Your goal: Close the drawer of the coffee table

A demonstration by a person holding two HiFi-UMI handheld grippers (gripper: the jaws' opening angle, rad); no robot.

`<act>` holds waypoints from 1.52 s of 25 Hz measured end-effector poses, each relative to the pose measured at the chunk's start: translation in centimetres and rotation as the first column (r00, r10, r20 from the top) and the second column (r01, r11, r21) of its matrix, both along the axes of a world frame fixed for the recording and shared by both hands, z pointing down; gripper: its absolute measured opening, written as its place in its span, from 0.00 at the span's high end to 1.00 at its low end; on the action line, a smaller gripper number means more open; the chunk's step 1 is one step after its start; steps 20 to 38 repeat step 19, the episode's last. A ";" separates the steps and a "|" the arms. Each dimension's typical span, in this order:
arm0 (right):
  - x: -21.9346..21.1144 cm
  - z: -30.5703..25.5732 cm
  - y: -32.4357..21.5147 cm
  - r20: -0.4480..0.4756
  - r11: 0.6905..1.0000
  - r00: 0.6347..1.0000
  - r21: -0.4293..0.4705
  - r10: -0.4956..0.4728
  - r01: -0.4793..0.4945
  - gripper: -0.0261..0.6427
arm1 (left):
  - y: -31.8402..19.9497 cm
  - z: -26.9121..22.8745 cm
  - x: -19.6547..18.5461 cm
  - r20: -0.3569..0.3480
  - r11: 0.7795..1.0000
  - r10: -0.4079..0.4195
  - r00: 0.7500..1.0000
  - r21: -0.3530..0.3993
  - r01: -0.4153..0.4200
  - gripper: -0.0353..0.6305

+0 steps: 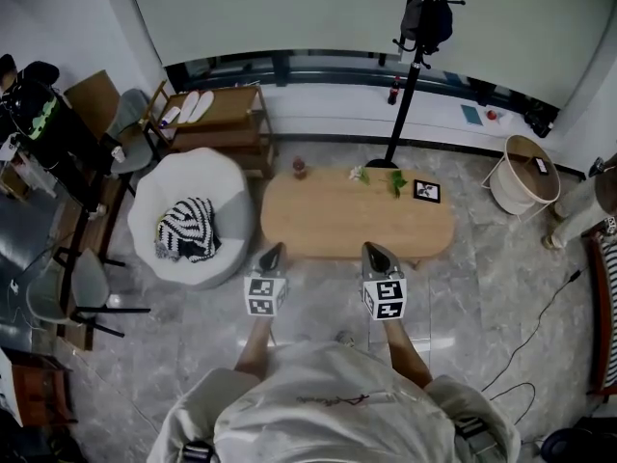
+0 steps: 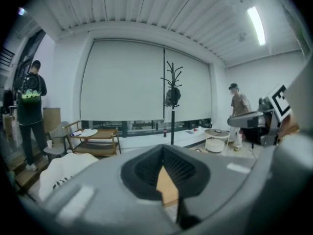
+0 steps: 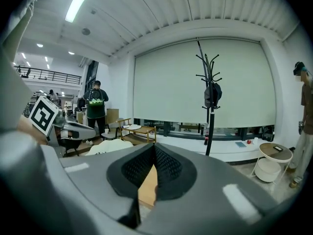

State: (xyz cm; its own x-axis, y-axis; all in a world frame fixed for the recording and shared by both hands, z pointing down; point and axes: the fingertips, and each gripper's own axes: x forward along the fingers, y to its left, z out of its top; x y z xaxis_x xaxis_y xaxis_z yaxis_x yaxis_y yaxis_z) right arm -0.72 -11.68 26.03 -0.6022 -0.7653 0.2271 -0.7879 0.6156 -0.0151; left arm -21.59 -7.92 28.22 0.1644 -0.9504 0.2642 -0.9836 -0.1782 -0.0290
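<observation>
Holds left gripper (image 1: 273, 251) and right gripper (image 1: 378, 250) side by side at the near edge of the oval bench (image 1: 337, 222), fingers of both clenched on nothing. Cannot make out the drawer from above. Finds open floor (image 1: 482, 278) at right, beanbag (image 1: 188, 177) just beside the bench's left end. Print too small to read.

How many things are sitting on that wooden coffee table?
3, along the far edge of the coffee table: a dark red bottle at left, a green sprig near the middle, a framed picture right of it. The left gripper and right gripper hide bits of the near edge.
</observation>
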 end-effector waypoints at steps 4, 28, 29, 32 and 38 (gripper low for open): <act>-0.3 0.2 0.0 -0.005 1.000 1.000 -0.003 0.006 -0.006 0.96 | 0.1 0.3 -0.1 -0.006 1.000 0.003 1.000 -0.020 -0.003 0.94; -1.1 0.7 0.7 -0.004 1.000 1.000 -0.015 0.008 -0.008 0.96 | 0.1 0.3 0.0 0.010 0.999 0.041 0.999 -0.018 -0.040 0.94; -1.1 0.7 0.7 -0.004 1.000 1.000 -0.015 0.008 -0.008 0.96 | 0.1 0.3 0.0 0.010 0.999 0.041 0.999 -0.018 -0.040 0.94; -1.1 0.7 0.7 -0.004 1.000 1.000 -0.015 0.008 -0.008 0.96 | 0.1 0.3 0.0 0.010 0.999 0.041 0.999 -0.018 -0.040 0.94; -1.1 0.7 0.7 -0.004 1.000 1.000 -0.015 0.008 -0.008 0.96 | 0.1 0.3 0.0 0.010 0.999 0.041 0.999 -0.018 -0.040 0.94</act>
